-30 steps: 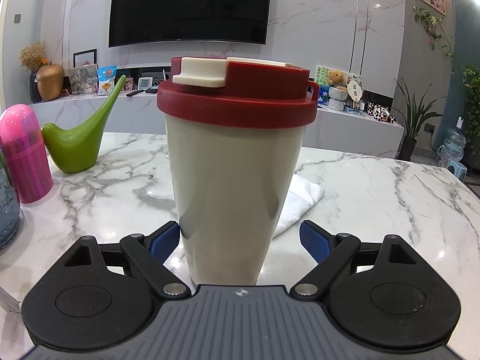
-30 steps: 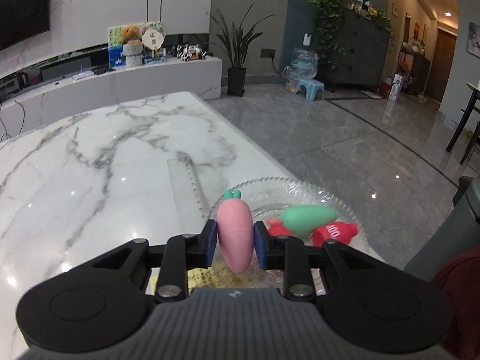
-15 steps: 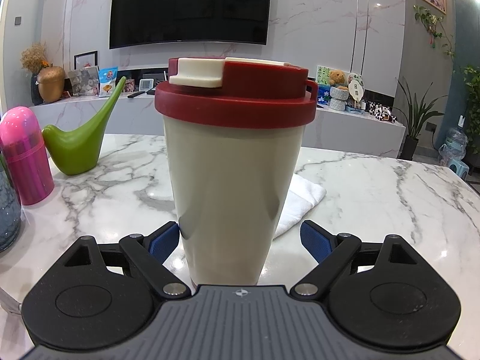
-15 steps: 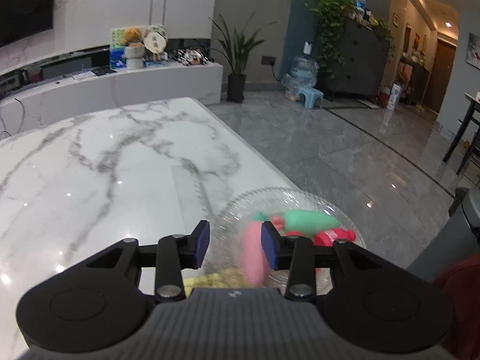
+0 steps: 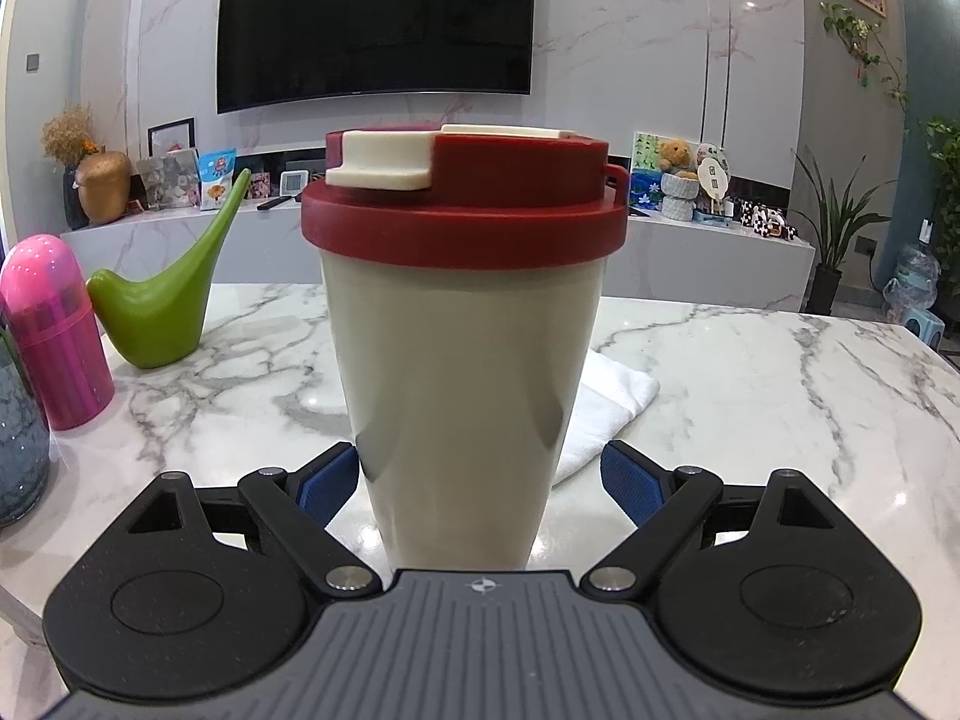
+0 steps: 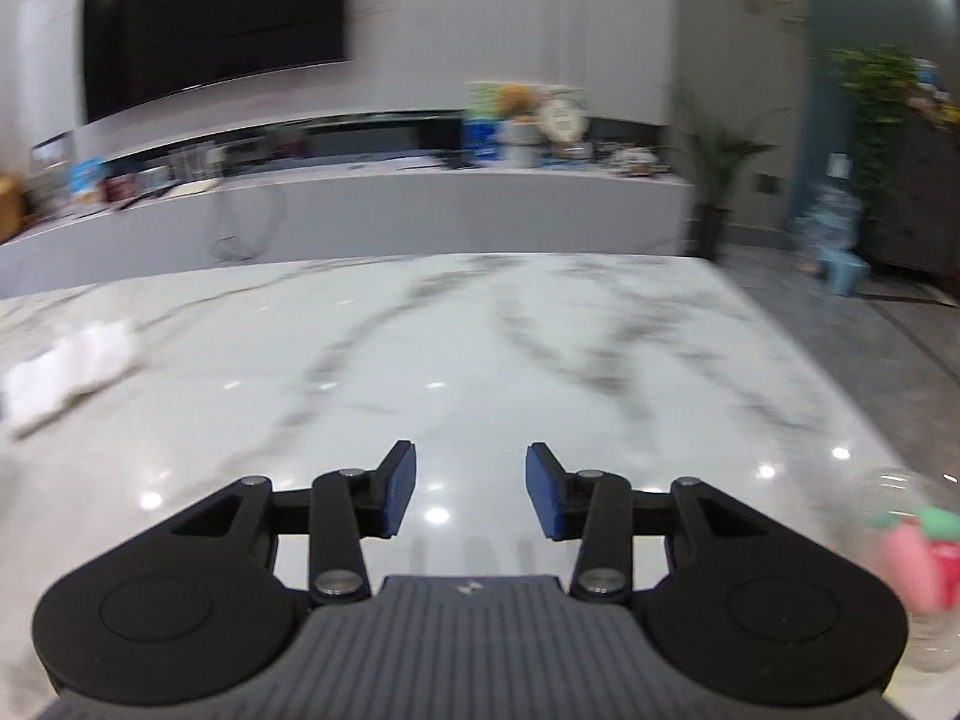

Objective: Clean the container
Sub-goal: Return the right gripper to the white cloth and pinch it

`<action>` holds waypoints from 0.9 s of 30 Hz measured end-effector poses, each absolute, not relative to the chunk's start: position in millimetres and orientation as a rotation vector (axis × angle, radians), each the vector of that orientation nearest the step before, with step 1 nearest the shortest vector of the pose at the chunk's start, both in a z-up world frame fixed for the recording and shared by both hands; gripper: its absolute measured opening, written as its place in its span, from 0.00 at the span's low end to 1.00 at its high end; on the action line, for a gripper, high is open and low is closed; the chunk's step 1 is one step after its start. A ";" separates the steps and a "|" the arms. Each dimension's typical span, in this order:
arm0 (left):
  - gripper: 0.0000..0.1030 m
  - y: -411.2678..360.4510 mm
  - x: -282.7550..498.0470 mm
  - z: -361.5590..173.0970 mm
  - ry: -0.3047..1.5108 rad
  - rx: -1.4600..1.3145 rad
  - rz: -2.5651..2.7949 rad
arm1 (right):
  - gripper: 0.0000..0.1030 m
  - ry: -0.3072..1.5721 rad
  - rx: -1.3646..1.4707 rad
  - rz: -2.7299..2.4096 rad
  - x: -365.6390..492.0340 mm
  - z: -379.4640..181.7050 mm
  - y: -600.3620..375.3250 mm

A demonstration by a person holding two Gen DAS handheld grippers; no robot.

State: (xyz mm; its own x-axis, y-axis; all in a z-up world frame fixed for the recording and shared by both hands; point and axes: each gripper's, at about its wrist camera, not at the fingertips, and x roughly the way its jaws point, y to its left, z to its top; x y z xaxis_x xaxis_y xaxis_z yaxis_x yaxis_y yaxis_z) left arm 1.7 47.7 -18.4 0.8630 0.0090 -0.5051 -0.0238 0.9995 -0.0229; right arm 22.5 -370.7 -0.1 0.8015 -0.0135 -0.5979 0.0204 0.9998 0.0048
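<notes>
Your left gripper (image 5: 480,474) stands wide apart around the upright cream tumbler (image 5: 465,384) with its red lid (image 5: 465,222) on the marble table (image 5: 780,396); your right gripper (image 6: 469,489) is spread, empty.

A home living room is shown. A large wall-mounted television (image 5: 377,24) is seen on a marble-clad wall, and below it a long low white console (image 5: 708,243) is set with a teddy bear (image 5: 678,153), snack packets and framed pictures. Potted plants (image 5: 837,228) stand right of the television. A marble-topped table (image 5: 750,384) lies in front.
</notes>
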 end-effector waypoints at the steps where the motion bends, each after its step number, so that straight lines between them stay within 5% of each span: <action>1: 0.86 47.7 2.3 -18.8 0.530 -0.027 0.020 | 0.44 0.642 0.011 0.019 26.3 -0.9 -357.7; 27: 0.86 58.1 13.4 -20.0 0.523 -0.081 0.000 | 0.54 0.693 -0.031 0.406 117.0 -27.7 -171.1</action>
State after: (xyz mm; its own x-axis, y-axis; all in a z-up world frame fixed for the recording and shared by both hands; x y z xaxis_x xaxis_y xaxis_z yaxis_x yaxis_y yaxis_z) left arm 13.4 58.1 -20.0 0.8665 -0.0206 -0.4988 -0.0209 0.9968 -0.0776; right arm 117.0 -171.1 -27.7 0.6945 0.3541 -0.6263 -0.3741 0.9213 0.1060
